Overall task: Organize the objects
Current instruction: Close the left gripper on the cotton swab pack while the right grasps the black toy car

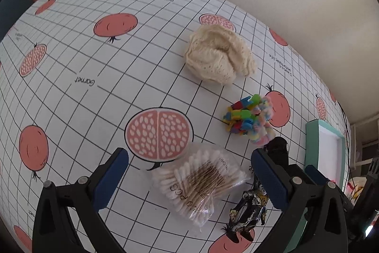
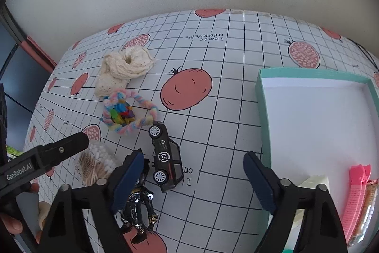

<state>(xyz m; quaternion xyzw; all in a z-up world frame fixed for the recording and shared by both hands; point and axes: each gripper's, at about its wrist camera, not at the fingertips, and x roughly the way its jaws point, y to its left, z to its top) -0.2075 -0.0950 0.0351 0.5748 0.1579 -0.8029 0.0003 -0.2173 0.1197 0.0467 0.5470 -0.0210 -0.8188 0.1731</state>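
Both grippers hang released. The left gripper (image 1: 189,178) straddles the cotton swab bag (image 1: 200,184) at lower centre; the right gripper (image 2: 193,178) frames the toy car (image 2: 165,158), with a black figurine (image 2: 139,208) crowding its left finger. The teal box (image 2: 261,110) sits right.

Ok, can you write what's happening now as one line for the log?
left tool: open over cotton swabs | right tool: open over toy car | box: pink clip inside

A black toy car (image 2: 166,157) lies on its side on the tablecloth left of the teal box (image 2: 263,110), wheels showing. Just left of the car lie a black-and-gold figurine (image 2: 139,212), a bag of cotton swabs (image 1: 201,184), a pastel rope ring around coloured clips (image 2: 122,113), and a crumpled cream cloth (image 2: 123,68) (farthest). Inside the box rests a pink hair clip (image 2: 355,200).
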